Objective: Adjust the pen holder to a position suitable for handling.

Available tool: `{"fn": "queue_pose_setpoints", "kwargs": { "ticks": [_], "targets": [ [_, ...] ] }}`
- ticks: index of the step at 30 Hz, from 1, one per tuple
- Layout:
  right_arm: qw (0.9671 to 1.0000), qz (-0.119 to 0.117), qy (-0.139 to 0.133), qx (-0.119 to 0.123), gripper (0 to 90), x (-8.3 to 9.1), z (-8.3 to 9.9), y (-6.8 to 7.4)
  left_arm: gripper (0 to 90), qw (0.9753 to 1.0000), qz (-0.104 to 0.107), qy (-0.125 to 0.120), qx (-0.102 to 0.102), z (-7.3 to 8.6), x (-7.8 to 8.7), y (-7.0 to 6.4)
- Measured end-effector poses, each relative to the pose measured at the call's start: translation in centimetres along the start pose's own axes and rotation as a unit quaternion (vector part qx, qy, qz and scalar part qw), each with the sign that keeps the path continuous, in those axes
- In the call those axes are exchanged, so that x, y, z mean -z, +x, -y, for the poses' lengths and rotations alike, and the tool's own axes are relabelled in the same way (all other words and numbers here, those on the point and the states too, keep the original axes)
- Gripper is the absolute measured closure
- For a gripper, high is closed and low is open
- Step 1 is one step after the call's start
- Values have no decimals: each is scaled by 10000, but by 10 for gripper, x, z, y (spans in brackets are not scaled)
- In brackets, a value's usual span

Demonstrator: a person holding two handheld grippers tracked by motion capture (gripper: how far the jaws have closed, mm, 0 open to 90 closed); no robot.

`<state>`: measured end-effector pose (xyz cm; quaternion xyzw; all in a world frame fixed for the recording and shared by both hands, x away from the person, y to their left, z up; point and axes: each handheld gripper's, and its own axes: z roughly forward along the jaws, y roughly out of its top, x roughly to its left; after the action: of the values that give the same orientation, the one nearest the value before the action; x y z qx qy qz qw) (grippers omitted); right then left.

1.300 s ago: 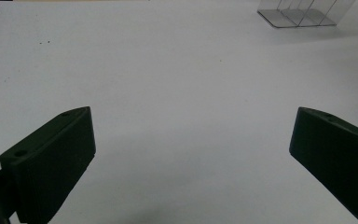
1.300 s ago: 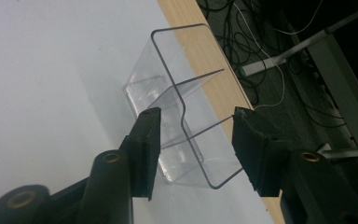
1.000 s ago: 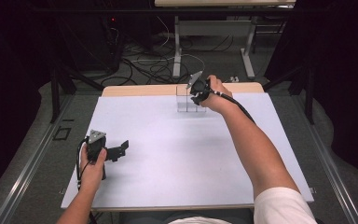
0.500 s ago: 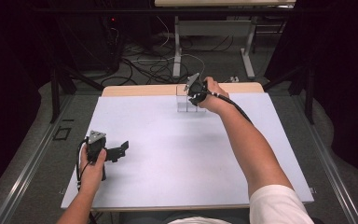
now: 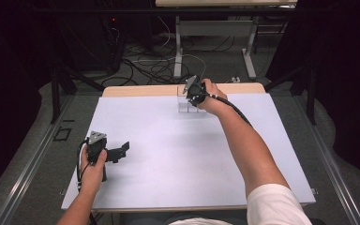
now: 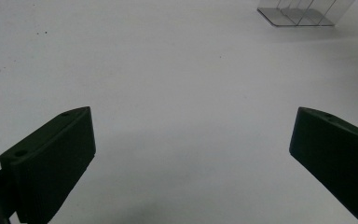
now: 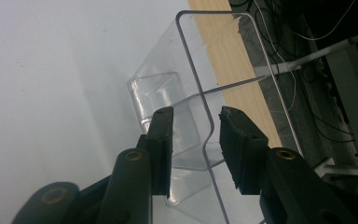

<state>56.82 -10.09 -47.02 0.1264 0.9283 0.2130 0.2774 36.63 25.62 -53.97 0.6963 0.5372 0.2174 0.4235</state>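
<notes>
A clear acrylic stand [image 5: 184, 107] sits at the back centre of the white table [image 5: 178, 159]. My right gripper [image 5: 191, 99] is down on it from above. In the right gripper view its jaws [image 7: 195, 116] straddle one thin upright wall of the clear acrylic stand [image 7: 186, 88], with a gap on each side, so it is open. My left gripper [image 5: 122, 151] rests low near the front left, pointing right. Its jaws stand wide open [image 6: 191, 130] over bare table, and the clear acrylic stand [image 6: 303, 11] lies far ahead of it.
A bare wooden strip [image 5: 140, 90] runs along the table's far edge. Beyond it lie floor cables [image 5: 154, 65] and the legs of another table [image 5: 178, 51]. Metal rails [image 5: 23, 173] flank the table on the floor.
My right gripper has shifted slightly left and settled over the stand's wall. The left gripper has not moved.
</notes>
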Motion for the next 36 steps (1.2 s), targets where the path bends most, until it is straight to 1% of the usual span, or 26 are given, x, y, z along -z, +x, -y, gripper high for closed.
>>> {"fn": "queue_pose_setpoints", "kwargs": {
  "ticks": [3, 4, 5, 6, 7, 9, 10, 13, 15, 17, 20, 22, 24, 25, 26, 27, 28, 30, 32, 36],
  "targets": [
    [10000, -66, -16, -7, 702, 0, 0, 0, 2, 10000, -9, 2, 12, 0, 0, 0],
    [10000, -82, 21, 18, 707, 0, -1, 0, 1, 10000, -4, 14, 32, 0, 1, 0],
    [9997, 6, -227, -31, 707, -3, 0, 2, 2, 10000, -2, -4, 45, 0, 1, 1],
    [9996, 16, -262, -45, 713, -4, 0, 2, 2, 9999, 36, -17, 103, 0, 1, 1],
    [9999, -26, -123, -20, 726, -2, -1, 2, 2, 9999, 60, -27, 149, 0, 2, 1],
    [10000, -81, 0, -24, 755, 0, -1, 0, 1, 9998, 67, -26, 163, 0, 2, 1],
    [9999, -114, 16, -11, 768, 1, -1, 0, 2, 9999, 59, -21, 153, 0, 2, 1],
    [9999, -152, 26, -18, 793, 2, -1, -1, 1, 9999, 55, -21, 130, -1, 2, 2],
    [9999, -150, 49, 67, 822, 3, -1, -1, 1, 9999, 22, -29, 140, -1, 2, 3],
    [9998, -170, 77, 97, 842, 4, -1, -2, 1, 9999, 16, -25, 158, 0, 2, 3],
    [9997, -201, 51, 132, 847, 4, -1, -1, 2, 9999, 17, -24, 161, 0, 2, 3],
    [9993, -205, 63, 294, 851, 4, -1, -2, 2, 9999, 26, -24, 155, -1, 2, 3],
    [9993, -221, 121, 290, 855, 6, -1, -1, 1, 9999, 27, -20, 150, -1, 2, 2],
    [9987, -253, 95, 422, 857, 5, -2, -2, 2, 9999, 28, -19, 151, -1, 2, 2],
    [9986, -272, 101, 437, 859, 6, -2, -2, 2, 9999, 28, -10, 150, -1, 2, 3],
    [9987, -229, 37, 459, 860, 5, -2, -1, 2, 9999, 26, -16, 155, -1, 2, 3],
    [9982, -245, 37, 537, 861, 5, -2, -2, 2, 9999, 28, -18, 157, -1, 2, 3],
    [9979, -277, 89, 580, 869, 6, -2, -2, 2, 9999, 32, -23, 164, -1, 2, 3],
    [9980, -317, 101, 538, 872, 7, -3, -1, 2, 9998, 37, -25, 177, -1, 2, 3],
    [9975, -286, 131, 634, 875, 8, -4, 1, 1, 9998, 41, -15, 173, -1, 2, 3]
  ]
}}
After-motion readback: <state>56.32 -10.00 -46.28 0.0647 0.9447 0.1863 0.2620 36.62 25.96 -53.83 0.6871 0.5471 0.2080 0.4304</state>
